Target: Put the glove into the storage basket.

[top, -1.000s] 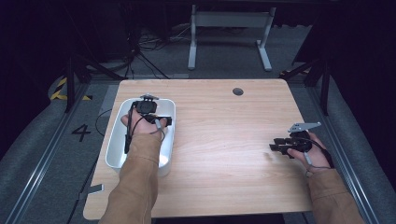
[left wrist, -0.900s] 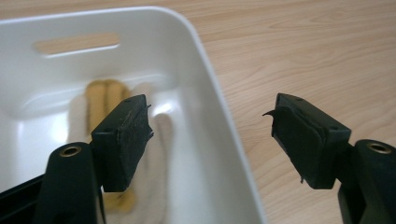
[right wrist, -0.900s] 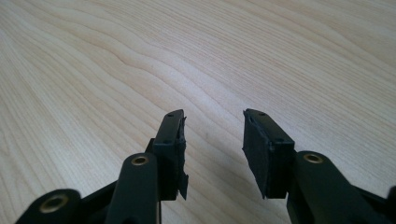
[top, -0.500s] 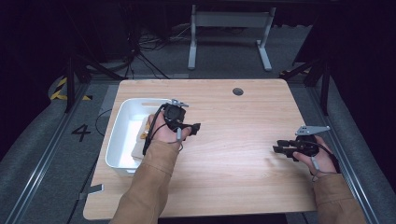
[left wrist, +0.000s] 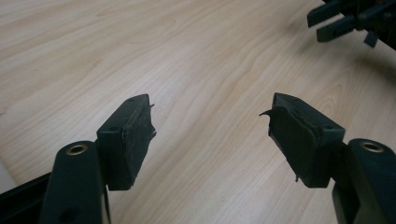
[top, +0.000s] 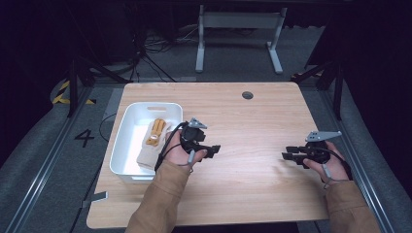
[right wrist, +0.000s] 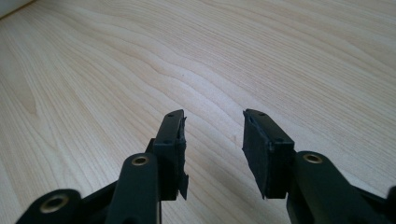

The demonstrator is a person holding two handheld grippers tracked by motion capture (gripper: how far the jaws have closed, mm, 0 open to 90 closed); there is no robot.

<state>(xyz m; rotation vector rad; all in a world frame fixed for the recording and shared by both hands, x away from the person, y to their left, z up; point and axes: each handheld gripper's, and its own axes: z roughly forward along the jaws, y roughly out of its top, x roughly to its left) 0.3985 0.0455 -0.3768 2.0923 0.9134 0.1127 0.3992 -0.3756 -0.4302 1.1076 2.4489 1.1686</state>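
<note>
Jaws apart — bare table (left wrist: 196,60) between.

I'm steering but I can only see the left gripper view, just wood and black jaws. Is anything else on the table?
Observer: Yes, a white bin sits at the table's left side.
Operator: Is something in it?
Observer: A tan cloth with a small orange-tan item on it; I cannot tell what.
Operator: Is the other gripper holding something?
Observer: No, the right gripper is open over bare wood.
</note>
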